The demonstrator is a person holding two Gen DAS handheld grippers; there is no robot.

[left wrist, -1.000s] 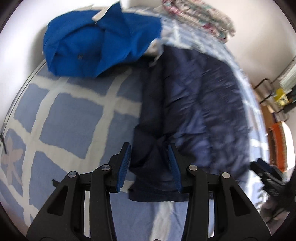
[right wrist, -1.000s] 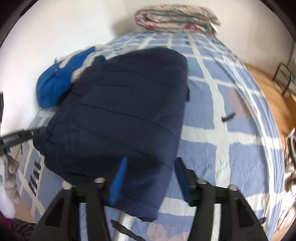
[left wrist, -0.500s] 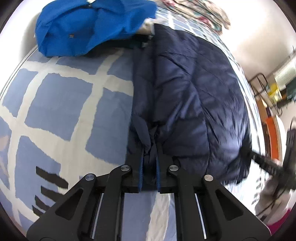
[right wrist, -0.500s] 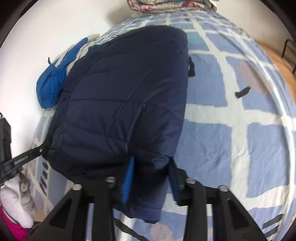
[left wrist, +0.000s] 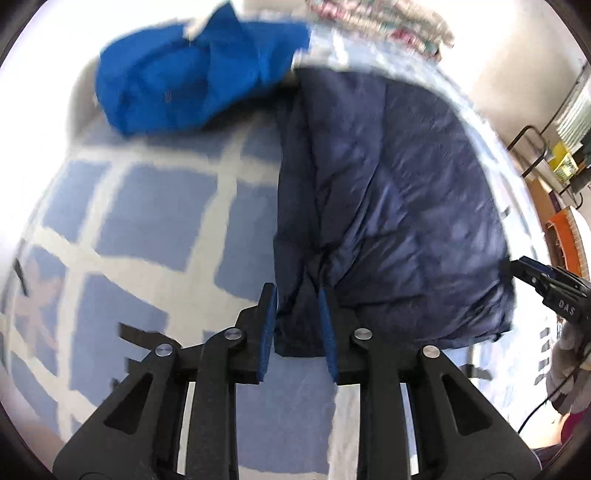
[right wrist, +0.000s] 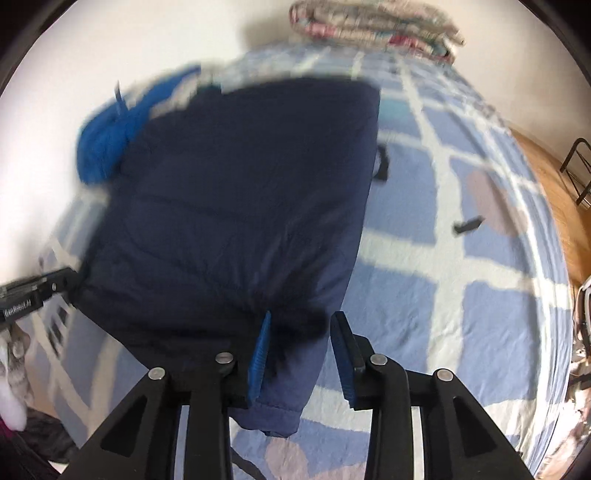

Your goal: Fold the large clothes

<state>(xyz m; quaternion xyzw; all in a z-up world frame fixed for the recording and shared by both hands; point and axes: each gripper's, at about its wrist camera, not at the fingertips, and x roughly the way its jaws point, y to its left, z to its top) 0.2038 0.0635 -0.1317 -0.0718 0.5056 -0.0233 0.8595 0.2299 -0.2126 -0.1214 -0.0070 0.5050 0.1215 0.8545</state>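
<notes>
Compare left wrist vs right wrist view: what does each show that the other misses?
Left wrist only: the right claw at the navy jacket's far corner, and an orange item past the bed.

Right wrist only: the wooden floor and the left claw at the jacket's left edge.

Both: the navy jacket with its hem between each view's own claw, the bright blue garment, the checked bedspread and the folded floral quilt.

White walls [right wrist: 147, 48], wood floor [right wrist: 546, 173], blue-checked bed [right wrist: 461, 288].
</notes>
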